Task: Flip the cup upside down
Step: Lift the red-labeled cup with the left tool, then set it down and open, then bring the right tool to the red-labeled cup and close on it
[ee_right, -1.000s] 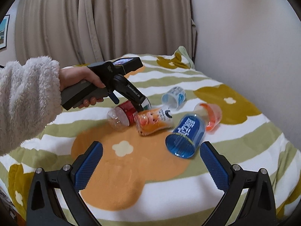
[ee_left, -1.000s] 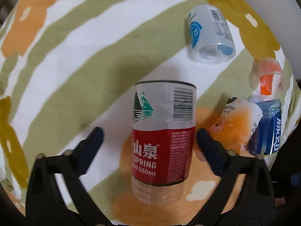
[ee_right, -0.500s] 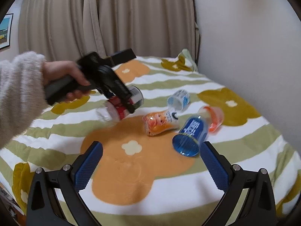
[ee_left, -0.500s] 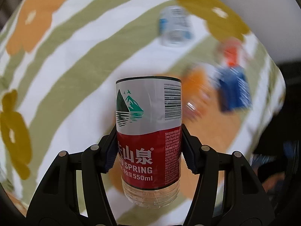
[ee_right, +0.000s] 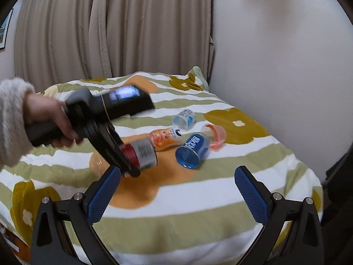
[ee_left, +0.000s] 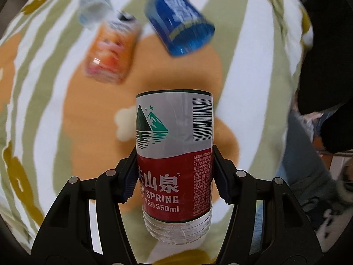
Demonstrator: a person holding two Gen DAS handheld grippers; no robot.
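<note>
Now the left gripper (ee_left: 175,176) has lifted the cup (ee_left: 174,167) off the bed (ee_right: 198,209) and swung toward the orange patch; its fingers (ee_left: 129,176) clench the red label. Right gripper (ee_right: 176,190) hovers released near the bed's front edge, well apart from the lying blue cup (ee_right: 192,152).

The left wrist view looks steeply down along its jaws, close over the bed (ee_left: 39,114), with the red-labelled cup (ee_left: 174,165) filling its centre. The right wrist view sits farther back and lower, facing across the bed (ee_right: 198,198) toward curtain (ee_right: 110,33) and wall. Both share that cup (ee_right: 141,156), the blue cup (ee_right: 194,150) (ee_left: 178,22) and the orange cup (ee_right: 165,138) (ee_left: 112,50).
</note>
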